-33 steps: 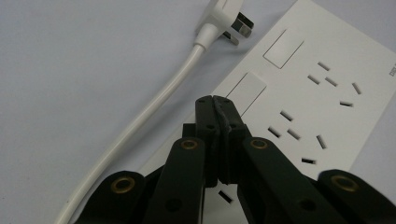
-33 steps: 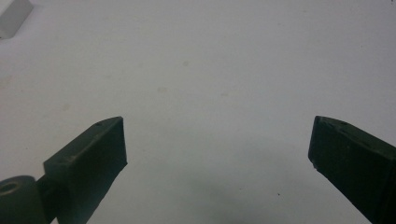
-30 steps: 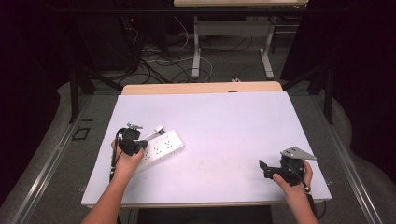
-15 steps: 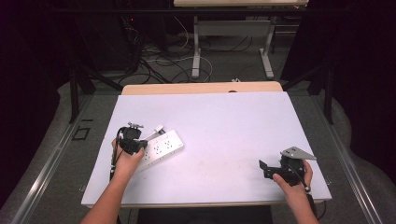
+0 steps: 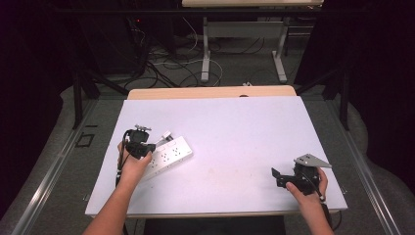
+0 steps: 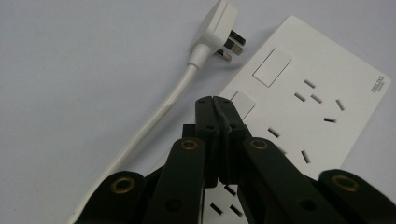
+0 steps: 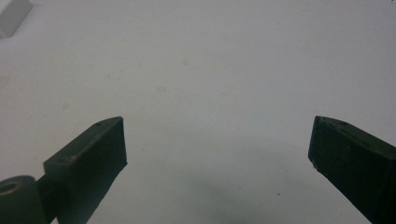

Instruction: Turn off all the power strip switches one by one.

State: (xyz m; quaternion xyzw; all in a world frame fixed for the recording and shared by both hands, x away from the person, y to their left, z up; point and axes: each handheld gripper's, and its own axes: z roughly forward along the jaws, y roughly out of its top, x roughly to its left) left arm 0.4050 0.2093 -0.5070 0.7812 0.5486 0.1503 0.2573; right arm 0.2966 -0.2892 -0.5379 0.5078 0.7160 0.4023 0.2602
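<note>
Table (image 5: 235, 127), power strip (image 5: 169, 155) unmoved.

High view looks down on white table (image 5: 235, 132); gripper views sit close above same table.

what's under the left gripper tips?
The shut left gripper sits over the white power strip, by a rectangular switch. Its arms hide several sockets; contact can't be confirmed.

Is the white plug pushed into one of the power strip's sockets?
No: the plug lies on the table beside the power strip, its prongs bare.
</note>
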